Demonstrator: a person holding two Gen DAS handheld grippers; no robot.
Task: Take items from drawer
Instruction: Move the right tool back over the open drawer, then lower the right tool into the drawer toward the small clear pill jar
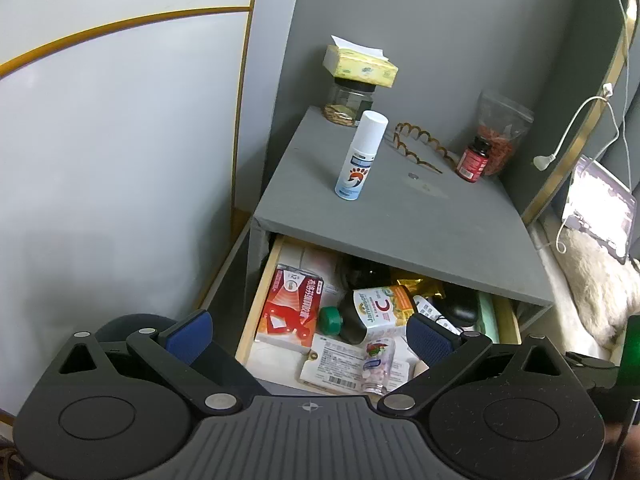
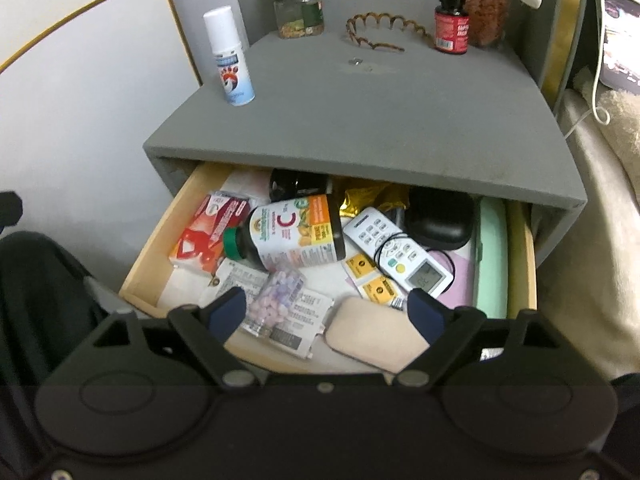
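The wooden drawer (image 2: 144,264) of a grey nightstand (image 2: 360,120) stands pulled open and full. In it lie a dark vitamin C bottle (image 2: 296,236) with a green cap, a red box (image 2: 208,232), a white remote (image 2: 400,252), a small clear pill bottle (image 2: 276,296), a beige pad (image 2: 376,340), a black case (image 2: 440,216) and a mint case (image 2: 492,256). My right gripper (image 2: 332,312) is open and empty above the drawer's front. My left gripper (image 1: 308,336) is open and empty, over the drawer's (image 1: 250,320) left front. The vitamin bottle (image 1: 384,308) and red box (image 1: 292,304) show there too.
On the nightstand top stand a white spray can (image 2: 228,56), a glass jar (image 2: 300,12) with a tissue pack on it, a brown wavy headband (image 2: 380,32), a red-labelled bottle (image 2: 452,24) and a bag (image 2: 484,4). A bed (image 2: 592,200) is at the right, a white wall panel at the left.
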